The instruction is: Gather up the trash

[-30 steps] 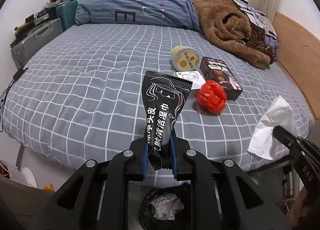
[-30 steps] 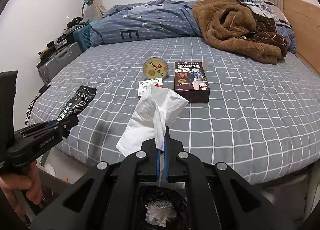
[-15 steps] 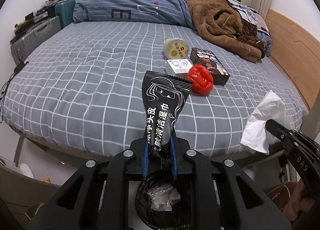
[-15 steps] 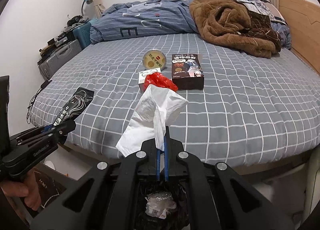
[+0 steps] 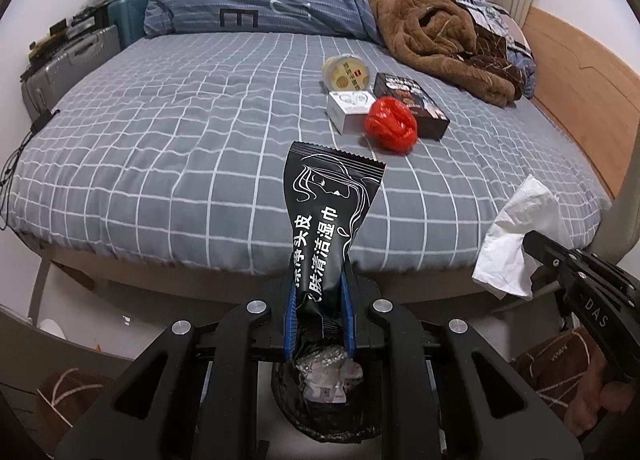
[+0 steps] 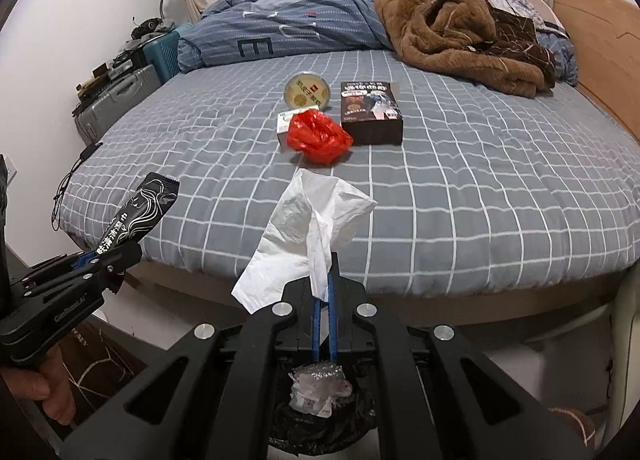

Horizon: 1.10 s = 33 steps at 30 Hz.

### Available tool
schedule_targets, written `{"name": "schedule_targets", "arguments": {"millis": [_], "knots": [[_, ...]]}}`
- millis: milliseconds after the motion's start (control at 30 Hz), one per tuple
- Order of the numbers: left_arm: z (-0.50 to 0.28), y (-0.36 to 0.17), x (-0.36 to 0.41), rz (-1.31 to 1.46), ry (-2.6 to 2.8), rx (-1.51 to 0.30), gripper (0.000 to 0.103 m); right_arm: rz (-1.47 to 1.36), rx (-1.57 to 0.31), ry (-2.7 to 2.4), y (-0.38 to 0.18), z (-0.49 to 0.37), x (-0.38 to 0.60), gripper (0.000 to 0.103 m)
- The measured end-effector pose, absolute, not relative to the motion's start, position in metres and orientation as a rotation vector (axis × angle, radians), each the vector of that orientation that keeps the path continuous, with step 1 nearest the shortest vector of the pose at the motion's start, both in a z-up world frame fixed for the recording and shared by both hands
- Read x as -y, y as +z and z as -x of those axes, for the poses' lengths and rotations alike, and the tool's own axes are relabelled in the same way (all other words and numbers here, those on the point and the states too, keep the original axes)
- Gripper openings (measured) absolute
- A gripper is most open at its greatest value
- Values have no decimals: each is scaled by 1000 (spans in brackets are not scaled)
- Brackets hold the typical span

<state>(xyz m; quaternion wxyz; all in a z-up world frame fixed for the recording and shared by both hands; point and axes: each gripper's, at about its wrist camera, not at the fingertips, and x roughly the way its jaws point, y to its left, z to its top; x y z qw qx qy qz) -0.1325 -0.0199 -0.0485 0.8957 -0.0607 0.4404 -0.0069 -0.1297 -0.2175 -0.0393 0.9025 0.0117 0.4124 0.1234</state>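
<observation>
The left gripper [image 5: 319, 300] pinches a black wet-wipe packet [image 5: 326, 220] upright; the right gripper [image 6: 325, 292] pinches a white tissue [image 6: 304, 236]. Both hang past the foot of a grey checked bed [image 5: 160, 148], above a black-lined trash bin [image 5: 326, 392] holding crumpled wrappers. On the bed lie a red plastic bag [image 5: 390, 124], a small white box [image 5: 346, 110], a dark box [image 5: 416, 100] and a round tub [image 5: 346, 70].
</observation>
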Motion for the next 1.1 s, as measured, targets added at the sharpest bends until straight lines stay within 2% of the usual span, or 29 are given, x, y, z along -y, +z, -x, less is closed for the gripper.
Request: {"name": "schedule_targets", "arguments": {"millis": [1100], "knots": [[175, -148, 28, 102, -12, -1139, 17, 16, -1091, 289, -136, 170, 207, 2]]}}
